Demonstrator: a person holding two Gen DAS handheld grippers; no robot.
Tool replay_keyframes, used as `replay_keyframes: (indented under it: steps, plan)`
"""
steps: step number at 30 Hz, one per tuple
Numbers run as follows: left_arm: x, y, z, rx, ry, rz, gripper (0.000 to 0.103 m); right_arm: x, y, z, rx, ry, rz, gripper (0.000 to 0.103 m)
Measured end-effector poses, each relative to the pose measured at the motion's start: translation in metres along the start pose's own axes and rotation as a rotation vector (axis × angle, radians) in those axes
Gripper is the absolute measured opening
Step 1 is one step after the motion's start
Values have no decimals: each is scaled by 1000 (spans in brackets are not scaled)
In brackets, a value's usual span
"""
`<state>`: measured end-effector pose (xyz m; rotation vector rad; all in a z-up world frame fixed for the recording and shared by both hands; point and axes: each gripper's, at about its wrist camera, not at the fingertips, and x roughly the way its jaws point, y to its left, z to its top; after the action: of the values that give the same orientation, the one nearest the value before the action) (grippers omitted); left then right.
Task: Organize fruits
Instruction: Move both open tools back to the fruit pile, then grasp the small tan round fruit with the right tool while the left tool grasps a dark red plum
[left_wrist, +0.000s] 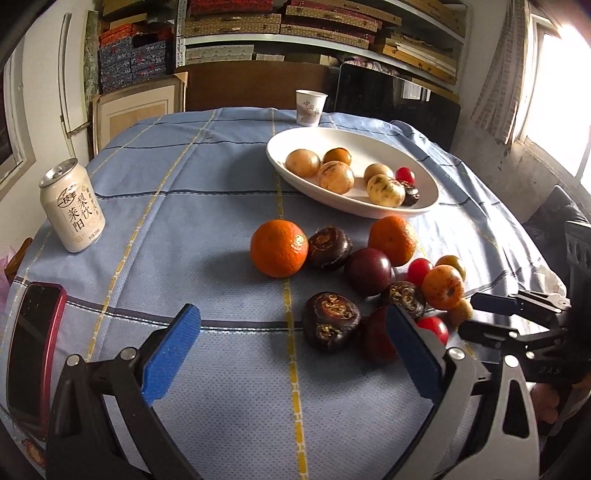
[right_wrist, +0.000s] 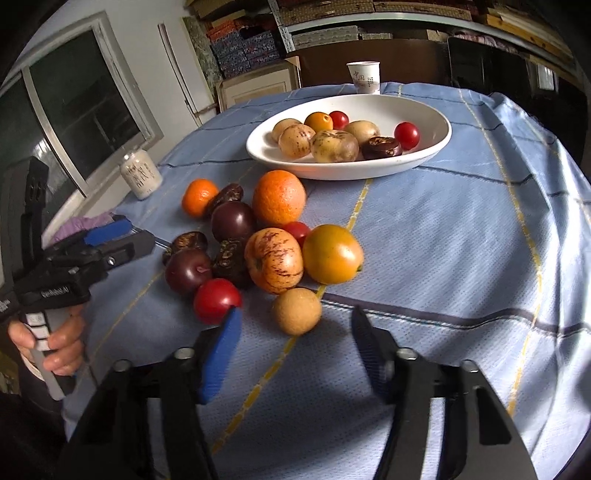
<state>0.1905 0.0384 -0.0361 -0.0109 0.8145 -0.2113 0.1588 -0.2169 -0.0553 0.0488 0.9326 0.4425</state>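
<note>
A white oval bowl (left_wrist: 291, 177) (right_wrist: 436, 146) holds several small fruits. Loose fruit lies on the blue cloth in front of it: two oranges (left_wrist: 279, 253) (right_wrist: 279, 197), dark plums (left_wrist: 367, 271) (right_wrist: 187, 271), dark water chestnuts (left_wrist: 330, 326), red tomatoes (right_wrist: 217, 300), a streaked orange fruit (right_wrist: 273, 260), a yellow fruit (right_wrist: 332, 253) and a small tan fruit (right_wrist: 296, 311). My left gripper (left_wrist: 293, 326) is open and empty, its fingers either side of a water chestnut. My right gripper (right_wrist: 295, 325) is open and empty, with the tan fruit just ahead between its fingertips.
A white drink can (left_wrist: 73, 210) stands at the table's left. A red-cased phone (left_wrist: 33, 365) lies at the near left edge. A paper cup (left_wrist: 311, 108) stands behind the bowl. Shelves and boards stand beyond the table.
</note>
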Motion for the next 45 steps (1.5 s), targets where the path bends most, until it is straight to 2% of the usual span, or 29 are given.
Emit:
replay_keyframes:
  steps: [2,8,11,14,17,18,19,21,23,24,28,36,45]
  plan:
    - [0,3,0,-14,4,-1,98,1,1,2,-38,8,-34,46]
    - [0,11,2,-52,6,-18,98,11,13,5,-162,39,-52,36]
    - [-1,12,2,-57,-2,-18,98,11,10,4,-153,39,-31,29]
    - [-4,6,1,-29,-17,-45,98,7,2,5,-110,27,-3,29]
    - [-7,-7,-1,41,-32,-74,96,-2,-7,7,-47,-11,39,29]
    - [-8,-11,-2,64,-35,-78,93,-3,-10,8,-33,-18,42,29]
    - [-9,-18,-4,98,-37,-89,80,-3,-11,8,-27,-19,38,29]
    - [-7,-25,-5,132,-23,-123,62,-2,-12,8,-19,-11,31,29]
    - [-4,-30,-7,151,-1,-159,51,-1,-12,8,-14,-3,31,29]
    - [-4,-31,-7,154,6,-173,50,0,-12,8,-13,-3,32,29]
    - [-4,-35,-9,168,11,-229,47,-1,-11,7,-11,-1,37,29]
    - [2,-51,-13,238,50,-261,46,0,-11,7,-10,4,42,29]
    - [15,-54,-10,294,85,-235,46,-1,-10,6,-8,6,43,30]
